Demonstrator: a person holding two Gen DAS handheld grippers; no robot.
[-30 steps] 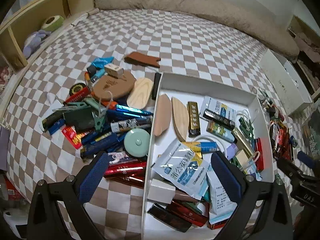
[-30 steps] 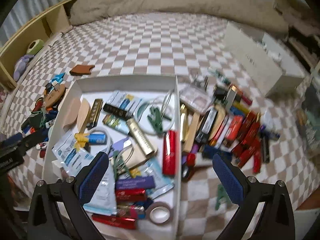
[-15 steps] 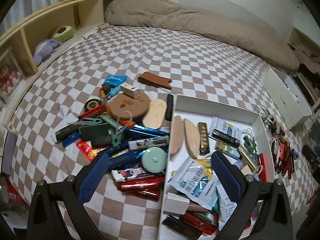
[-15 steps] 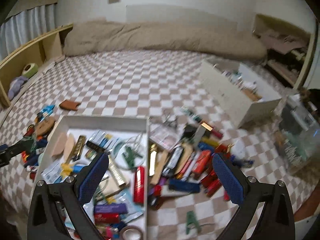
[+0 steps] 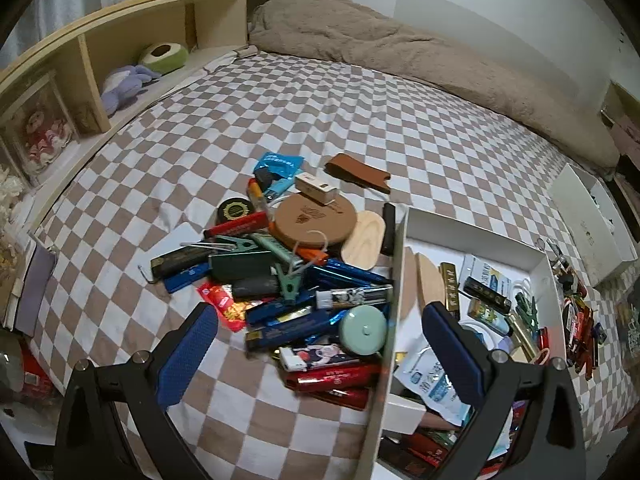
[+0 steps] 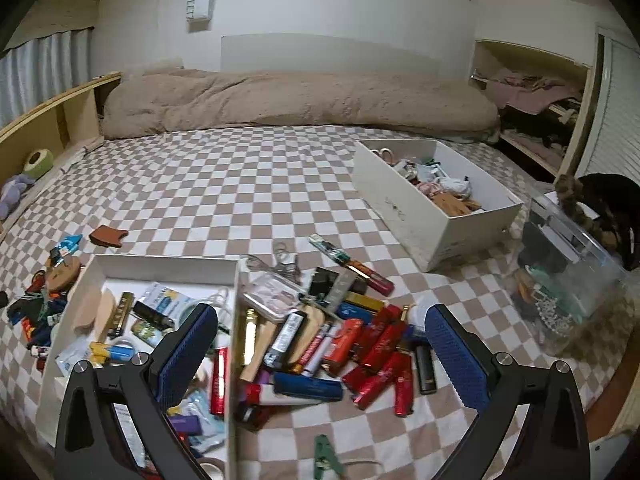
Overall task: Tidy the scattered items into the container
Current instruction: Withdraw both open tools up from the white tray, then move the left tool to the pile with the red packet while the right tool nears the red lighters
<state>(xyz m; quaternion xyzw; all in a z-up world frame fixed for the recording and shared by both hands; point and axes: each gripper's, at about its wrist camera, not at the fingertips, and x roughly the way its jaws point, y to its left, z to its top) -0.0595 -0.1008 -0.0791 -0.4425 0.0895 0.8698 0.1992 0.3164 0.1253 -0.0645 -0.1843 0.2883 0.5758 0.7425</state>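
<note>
Both grippers hang empty, fingers spread wide: the left gripper [image 5: 318,354] over a heap of scattered items [image 5: 288,280] at mid-frame, the right gripper [image 6: 320,352] over a second heap [image 6: 340,336] at lower centre. The white container [image 6: 168,266] sits between the heaps, its wall touching both. A second white box [image 6: 416,216] stands upper right, well apart; a green clip [image 6: 326,460] lies alone at the bottom.
</note>
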